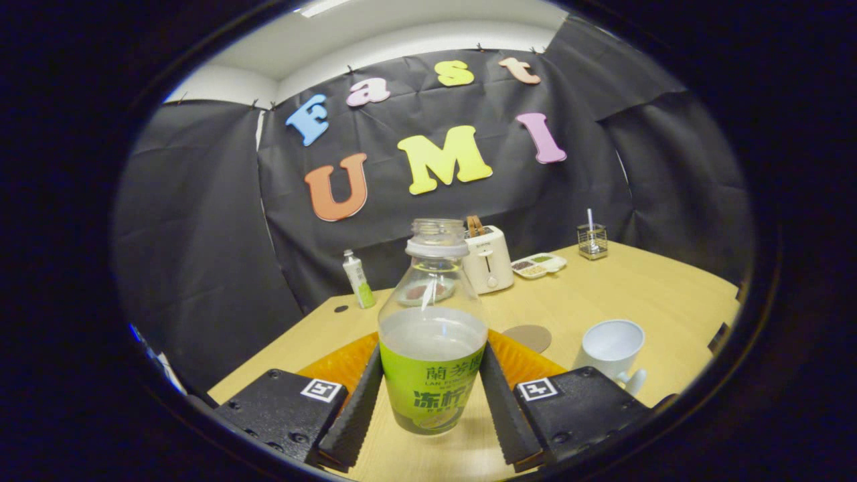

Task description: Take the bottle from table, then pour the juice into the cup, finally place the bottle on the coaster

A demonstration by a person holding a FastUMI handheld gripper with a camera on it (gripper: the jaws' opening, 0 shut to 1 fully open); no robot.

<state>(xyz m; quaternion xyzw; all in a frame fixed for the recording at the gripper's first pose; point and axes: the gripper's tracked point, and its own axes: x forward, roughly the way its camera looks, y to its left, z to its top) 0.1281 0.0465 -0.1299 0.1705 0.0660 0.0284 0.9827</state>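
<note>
Pinching the bottle (pixel 432 348) between my two fingers (pixel 358 408), I have one pad pressed against each side of its green label, so the gripper (pixel 432 408) is clamped on it. The bottle stands upright between the jaws, its cap off and its open neck rising straight ahead of me; pale liquid fills it to just above the top of the label. Whether its base rests on the wooden table (pixel 656 294) or sits slightly above it, I cannot tell.

Just beyond the right finger stands the white cup (pixel 610 348), upright and open, its handle turned toward me. Between the bottle and the cup, a little farther ahead, the round brown coaster (pixel 529 337) lies flat on the table with nothing on it. An orange mat (pixel 341 365) spreads behind the fingers on both sides of the bottle.

Well beyond the jaws, near the black cloth wall, sit a white toaster (pixel 489 258), a small divided tray (pixel 539 265) beside it, and a wire holder (pixel 592 241) farther right. Ahead of the left finger, a small white and green tube (pixel 358 279) stands upright near the table's far edge.
</note>
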